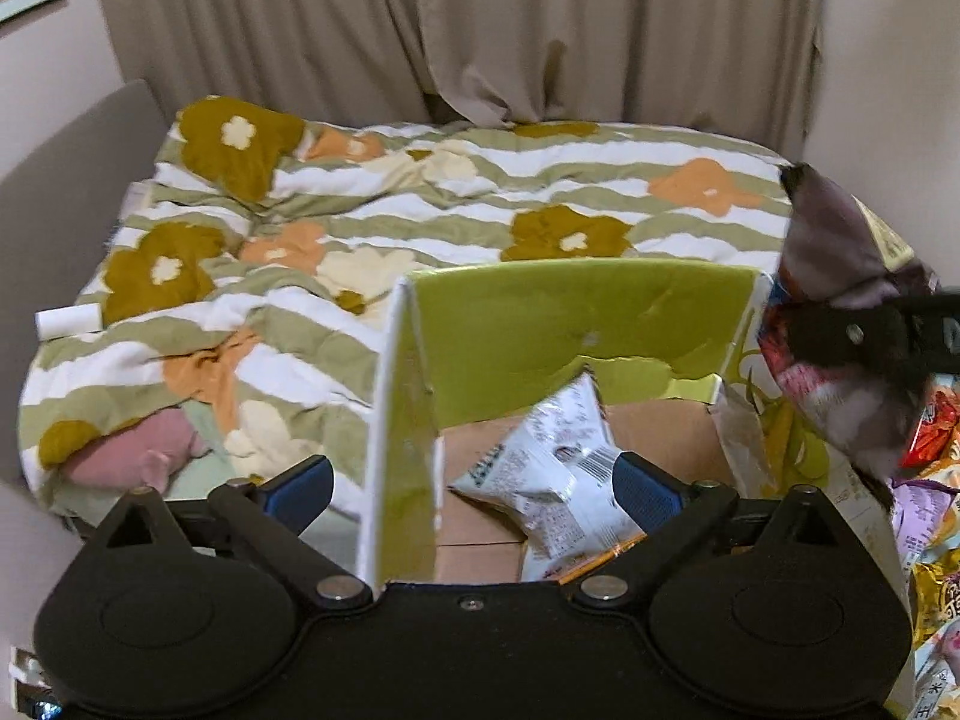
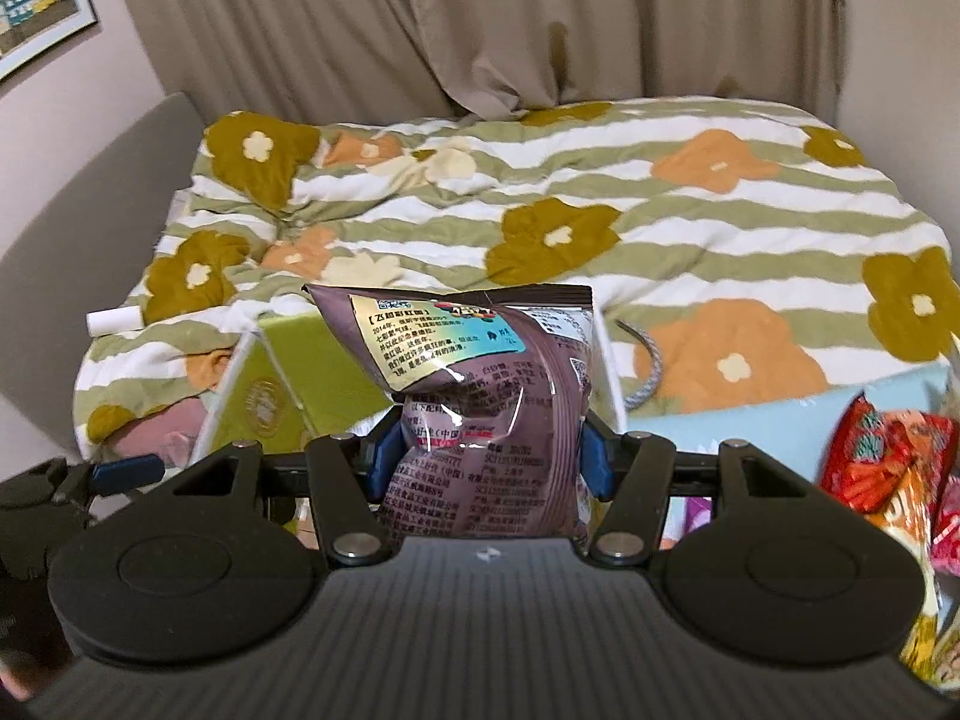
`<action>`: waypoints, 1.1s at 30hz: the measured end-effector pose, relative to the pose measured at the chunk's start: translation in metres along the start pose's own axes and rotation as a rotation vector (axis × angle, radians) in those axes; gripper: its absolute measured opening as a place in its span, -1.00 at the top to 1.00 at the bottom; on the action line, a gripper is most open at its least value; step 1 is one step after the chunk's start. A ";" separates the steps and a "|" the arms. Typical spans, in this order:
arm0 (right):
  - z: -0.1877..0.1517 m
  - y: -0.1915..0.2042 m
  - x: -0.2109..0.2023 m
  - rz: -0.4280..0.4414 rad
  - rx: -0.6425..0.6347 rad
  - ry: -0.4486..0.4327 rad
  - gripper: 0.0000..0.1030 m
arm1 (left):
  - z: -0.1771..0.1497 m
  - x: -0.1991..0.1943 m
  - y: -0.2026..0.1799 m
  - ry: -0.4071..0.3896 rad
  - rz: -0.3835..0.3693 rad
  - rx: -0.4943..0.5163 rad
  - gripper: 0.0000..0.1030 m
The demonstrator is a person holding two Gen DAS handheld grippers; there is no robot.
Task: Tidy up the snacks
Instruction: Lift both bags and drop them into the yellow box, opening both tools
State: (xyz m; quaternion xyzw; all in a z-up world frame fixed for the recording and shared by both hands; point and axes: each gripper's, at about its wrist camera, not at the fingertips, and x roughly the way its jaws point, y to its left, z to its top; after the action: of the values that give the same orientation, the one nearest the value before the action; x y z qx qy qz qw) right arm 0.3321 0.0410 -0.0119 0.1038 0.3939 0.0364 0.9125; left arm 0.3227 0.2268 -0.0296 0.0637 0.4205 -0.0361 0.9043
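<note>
A cardboard box with green flaps point(image 1: 576, 324) stands on the bed in front of me. A white snack packet point(image 1: 552, 468) lies inside it on the brown bottom. My left gripper point(image 1: 474, 489) is open, its fingers astride the box's left flap, holding nothing. My right gripper point(image 2: 489, 459) is shut on a purple snack bag point(image 2: 480, 372) and holds it upright above the box point(image 2: 282, 384). The same bag and gripper show at the right edge of the left wrist view point(image 1: 840, 312).
A pile of loose snack packets lies to the right of the box point(image 2: 888, 468), also seen in the left wrist view point(image 1: 930, 528). A flowered quilt point(image 2: 600, 210) covers the bed. A white tube point(image 1: 66, 321) lies at the quilt's left edge. Curtains hang behind.
</note>
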 end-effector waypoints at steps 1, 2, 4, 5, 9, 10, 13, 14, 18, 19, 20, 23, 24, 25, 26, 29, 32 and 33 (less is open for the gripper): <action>0.002 0.002 0.000 0.014 -0.005 -0.003 -0.41 | -0.001 -0.004 0.002 -0.010 0.003 -0.007 -0.97; 0.005 0.004 0.001 0.025 -0.013 -0.003 -0.41 | -0.001 -0.008 0.003 -0.020 0.006 -0.016 -0.97; 0.009 0.008 0.006 0.034 -0.033 0.004 -0.41 | -0.001 -0.013 0.006 -0.032 0.013 -0.032 -0.97; 0.011 0.010 0.010 0.038 -0.045 0.014 -0.41 | -0.002 -0.014 0.007 -0.036 0.016 -0.037 -0.97; 0.015 0.020 0.032 0.058 -0.061 0.063 -0.41 | -0.002 -0.014 0.010 -0.037 0.030 -0.047 -0.97; 0.015 0.020 0.038 0.059 -0.064 0.073 -0.42 | -0.002 -0.014 0.011 -0.038 0.030 -0.050 -0.97; 0.016 0.024 0.056 0.055 -0.090 0.089 -0.56 | -0.004 -0.012 0.013 -0.042 0.036 -0.059 -0.97; 0.016 0.025 0.060 0.051 -0.095 0.094 -0.80 | -0.005 -0.011 0.013 -0.042 0.033 -0.063 -0.97; 0.009 0.022 0.065 0.048 -0.100 0.058 -1.00 | -0.013 -0.012 0.016 -0.046 -0.001 -0.080 -0.97; 0.006 0.020 0.064 0.052 -0.096 0.056 -1.00 | -0.015 -0.013 0.017 -0.049 0.001 -0.086 -0.97; 0.004 0.018 0.064 0.052 -0.099 0.055 -1.00 | -0.016 -0.013 0.017 -0.049 0.002 -0.091 -0.97; -0.003 0.016 0.058 0.050 -0.101 0.018 -1.00 | -0.018 -0.016 0.019 -0.054 0.006 -0.109 -0.97; -0.004 0.015 0.055 0.047 -0.102 0.008 -1.00 | -0.018 -0.017 0.019 -0.059 0.013 -0.110 -0.97; -0.005 0.015 0.053 0.043 -0.106 0.008 -1.00 | -0.018 -0.018 0.020 -0.065 0.020 -0.111 -0.97; -0.006 0.014 0.049 0.039 -0.108 0.007 -1.00 | -0.018 -0.020 0.020 -0.072 0.026 -0.110 -0.97; -0.006 0.013 0.037 0.036 -0.097 -0.012 -1.00 | -0.016 -0.028 0.021 -0.098 0.031 -0.108 -0.97; -0.008 0.011 0.022 0.049 -0.077 -0.031 -1.00 | -0.015 -0.037 0.020 -0.123 0.030 -0.102 -0.97; -0.008 0.011 0.017 0.048 -0.073 -0.037 -1.00 | -0.015 -0.040 0.019 -0.132 0.028 -0.096 -0.97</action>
State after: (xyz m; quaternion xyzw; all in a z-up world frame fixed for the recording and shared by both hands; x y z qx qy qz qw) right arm 0.3375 0.0558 -0.0269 0.0804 0.3730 0.0708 0.9216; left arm 0.2882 0.2487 -0.0073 0.0238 0.3603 -0.0074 0.9325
